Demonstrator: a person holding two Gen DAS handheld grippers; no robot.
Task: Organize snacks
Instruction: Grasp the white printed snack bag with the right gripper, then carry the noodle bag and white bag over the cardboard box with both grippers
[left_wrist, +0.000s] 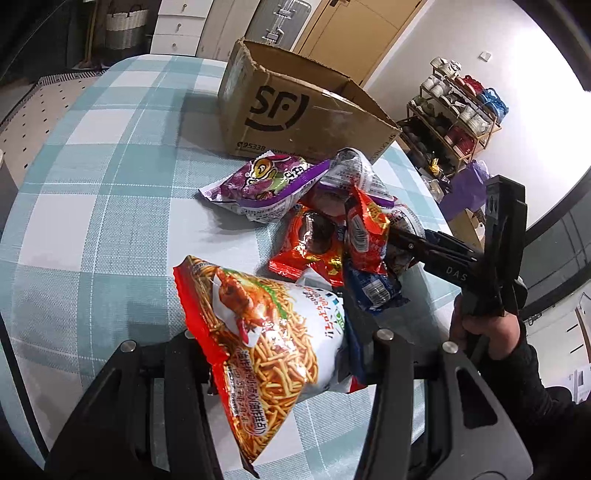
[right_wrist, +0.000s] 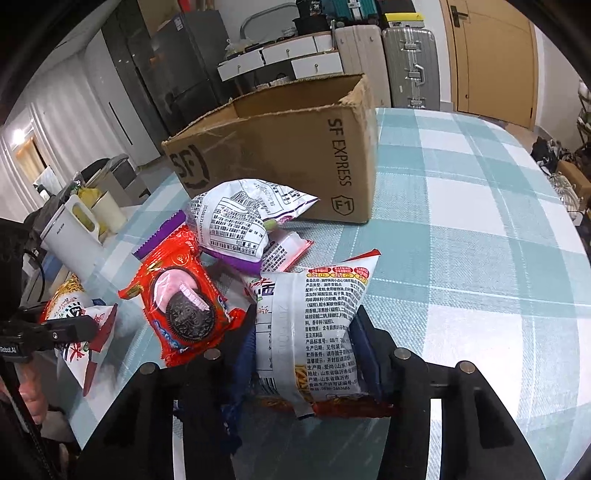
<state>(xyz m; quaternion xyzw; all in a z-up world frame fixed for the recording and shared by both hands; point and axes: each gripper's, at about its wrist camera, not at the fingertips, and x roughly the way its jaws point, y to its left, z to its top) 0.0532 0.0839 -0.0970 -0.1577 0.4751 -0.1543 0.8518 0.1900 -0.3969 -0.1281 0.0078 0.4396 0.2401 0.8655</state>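
Observation:
My left gripper (left_wrist: 280, 343) is shut on a red and white noodle snack bag (left_wrist: 258, 332), held above the table. My right gripper (right_wrist: 306, 332) is shut on a second noodle snack bag (right_wrist: 317, 332), its printed back facing me. The right gripper also shows in the left wrist view (left_wrist: 369, 236), at the snack pile. A red Oreo pack (right_wrist: 184, 310), a purple snack bag (left_wrist: 266, 181) and a white-backed bag (right_wrist: 236, 218) lie in a pile before an open SF cardboard box (left_wrist: 295, 110), which also shows in the right wrist view (right_wrist: 280, 155).
The table has a blue and white checked cloth (left_wrist: 92, 184). A white kettle (right_wrist: 74, 236) and a cup stand off the table's left edge in the right wrist view. A shoe rack (left_wrist: 454, 122) stands beyond the table's right side.

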